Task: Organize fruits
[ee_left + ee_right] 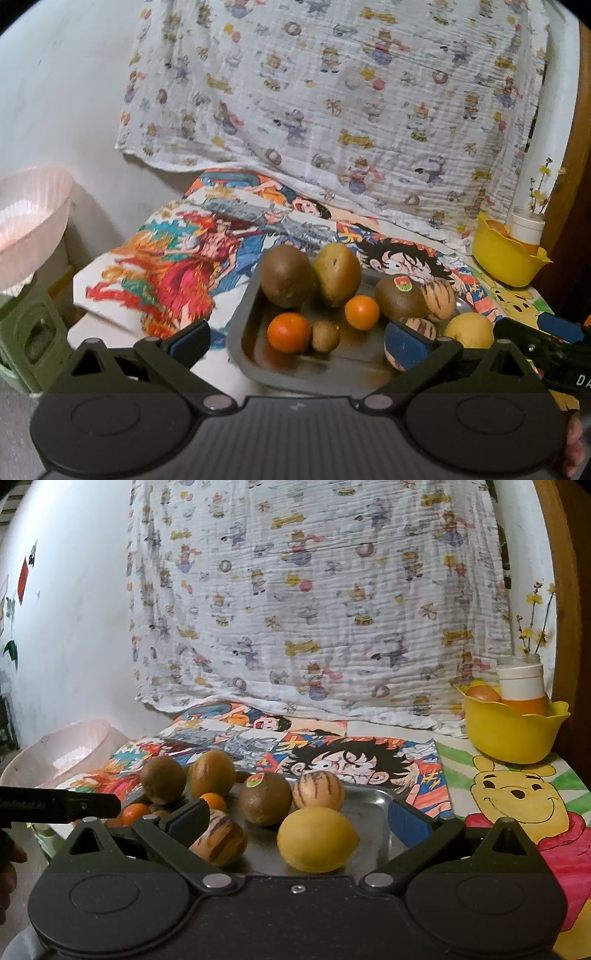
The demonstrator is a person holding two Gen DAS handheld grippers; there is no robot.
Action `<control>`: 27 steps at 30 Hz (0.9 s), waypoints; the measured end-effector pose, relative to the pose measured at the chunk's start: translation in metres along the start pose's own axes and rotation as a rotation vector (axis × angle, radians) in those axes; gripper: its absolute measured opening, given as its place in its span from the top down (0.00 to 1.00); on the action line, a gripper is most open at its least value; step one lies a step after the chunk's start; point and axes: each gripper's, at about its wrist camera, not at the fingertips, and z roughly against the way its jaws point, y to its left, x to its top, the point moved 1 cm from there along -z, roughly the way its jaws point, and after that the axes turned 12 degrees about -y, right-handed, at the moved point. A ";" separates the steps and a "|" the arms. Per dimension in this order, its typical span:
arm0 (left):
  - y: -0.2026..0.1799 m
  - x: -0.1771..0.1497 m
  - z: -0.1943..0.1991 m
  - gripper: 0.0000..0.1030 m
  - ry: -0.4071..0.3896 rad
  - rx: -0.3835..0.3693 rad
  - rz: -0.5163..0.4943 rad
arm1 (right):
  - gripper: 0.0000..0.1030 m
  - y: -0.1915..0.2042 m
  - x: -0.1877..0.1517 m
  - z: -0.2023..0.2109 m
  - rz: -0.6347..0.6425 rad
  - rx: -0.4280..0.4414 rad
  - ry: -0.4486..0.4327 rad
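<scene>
Nearest the right tool [297, 818], spread wide w/ nothing held, a lemon [317, 840] lies in the metal tray [373, 801] on the bench: firm, waxy, prob. rolls, so grip across its middle. Left tool [297, 341] also wide, empty. Behind: 2 mandarins, soft kiwis [286, 275]; far right, yellow bowl [513, 731].

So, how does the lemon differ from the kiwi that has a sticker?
The lemon is bright yellow with smooth skin; the stickered kiwi is dull brown. The lemon has a pointed tip at one end, while the kiwi is evenly rounded. The lemon bears no label; the kiwi carries a red and green sticker on top. The lemon lies nearest the right gripper, the kiwi behind it. Both rest in the metal tray.
</scene>
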 end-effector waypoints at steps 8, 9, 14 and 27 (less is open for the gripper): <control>0.004 -0.006 0.014 0.01 0.018 0.012 -0.004 | 0.01 0.008 0.000 0.011 -0.012 0.018 0.018; 0.004 -0.007 0.016 0.01 0.020 0.013 -0.006 | 0.01 0.008 0.000 0.013 -0.015 0.019 0.022; 0.004 -0.011 0.024 0.01 0.040 0.010 -0.009 | 0.01 0.010 0.000 0.024 -0.026 0.023 0.037; 0.005 -0.015 0.042 0.01 0.054 0.030 -0.021 | 0.01 0.013 -0.008 0.043 -0.065 0.022 0.083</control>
